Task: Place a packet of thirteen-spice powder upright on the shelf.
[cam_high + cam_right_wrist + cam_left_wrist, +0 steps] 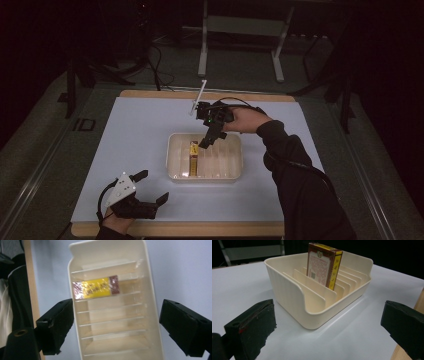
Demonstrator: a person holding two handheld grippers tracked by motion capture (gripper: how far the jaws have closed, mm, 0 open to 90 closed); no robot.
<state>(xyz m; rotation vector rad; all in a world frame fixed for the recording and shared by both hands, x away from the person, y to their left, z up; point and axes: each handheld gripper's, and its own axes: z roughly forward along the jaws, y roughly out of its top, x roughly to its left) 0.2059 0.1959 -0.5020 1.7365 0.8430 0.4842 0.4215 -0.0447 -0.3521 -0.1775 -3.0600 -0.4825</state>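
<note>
Item: box (pixel 95 287), upright in a slot of the rack (pixel 75 255), directly below my right claw (pixel 116 322) (jaws spread wide, pinching nothing). Step: box released, placement seems finished. My left claw (pixel 328 322): spread, empty, rack ahead of it. Next, likely: lift clear without clipping the box.

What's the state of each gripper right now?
Left gripper: open, holding nothing, on the table near the tray.
Right gripper: open, empty, above the box standing in the tray.
</note>
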